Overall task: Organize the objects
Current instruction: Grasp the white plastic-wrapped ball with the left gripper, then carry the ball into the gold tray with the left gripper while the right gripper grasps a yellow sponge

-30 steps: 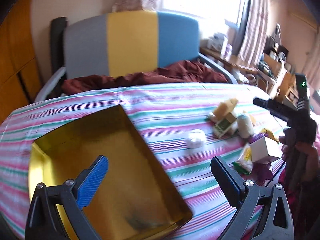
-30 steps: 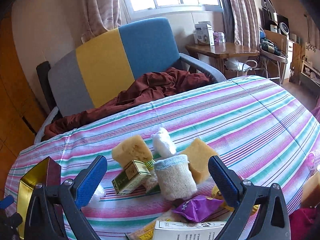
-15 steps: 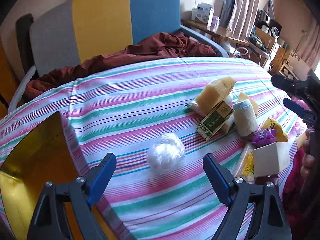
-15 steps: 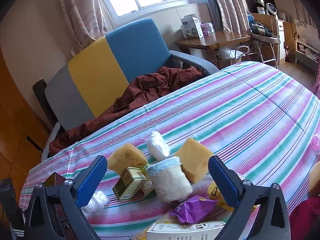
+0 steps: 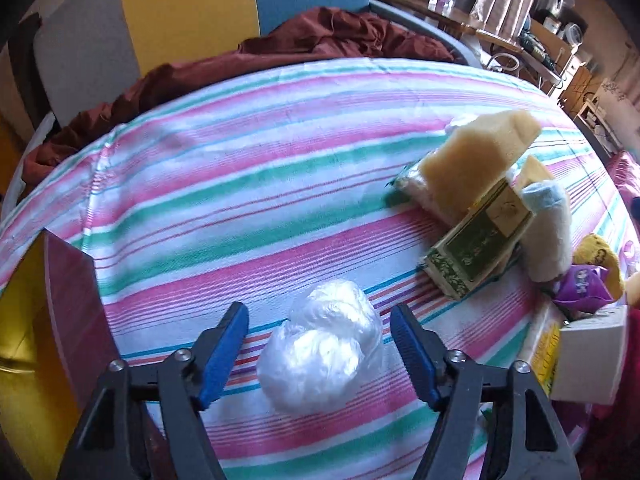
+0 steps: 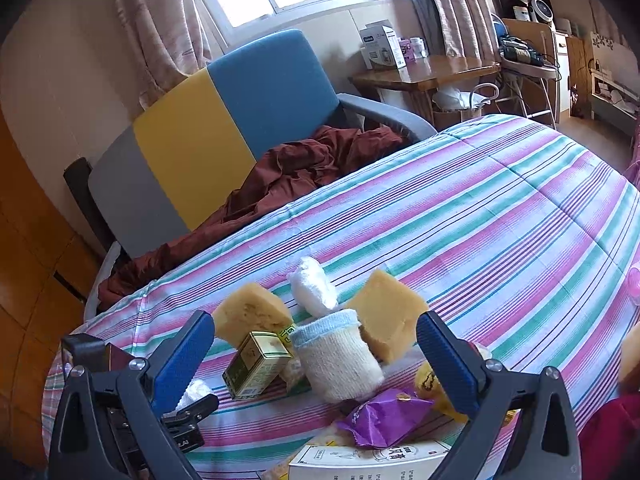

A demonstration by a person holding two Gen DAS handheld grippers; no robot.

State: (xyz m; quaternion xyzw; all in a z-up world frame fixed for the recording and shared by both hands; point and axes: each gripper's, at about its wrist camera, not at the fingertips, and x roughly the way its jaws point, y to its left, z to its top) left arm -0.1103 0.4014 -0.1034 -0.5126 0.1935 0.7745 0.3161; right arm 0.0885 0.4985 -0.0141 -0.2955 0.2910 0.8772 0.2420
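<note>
A crumpled white plastic ball point(image 5: 320, 356) lies on the striped cloth between the open blue pads of my left gripper point(image 5: 320, 344), which straddles it without touching. A gold-lined box point(image 5: 36, 364) sits at the left edge. To the right lies a pile: yellow sponges point(image 5: 476, 160), a green carton point(image 5: 476, 244), a rolled sock point(image 5: 548, 232). My right gripper point(image 6: 316, 348) is open and empty above the same pile: sock point(image 6: 340, 360), green carton point(image 6: 256, 364), sponges point(image 6: 388, 316), purple packet point(image 6: 384, 416). The left gripper shows in the right wrist view point(image 6: 188, 408).
A striped cloth point(image 5: 224, 184) covers the table. A yellow, blue and grey armchair point(image 6: 224, 120) with a maroon blanket point(image 6: 296, 172) stands behind it. A white carton point(image 5: 588, 360) and yellow packet point(image 5: 600, 252) lie at the right. A wooden desk point(image 6: 424, 72) stands by the window.
My left gripper has moved right, away from the gold box, and down over the white plastic ball, its jaws narrowing around it. My right gripper has barely shifted above the pile.
</note>
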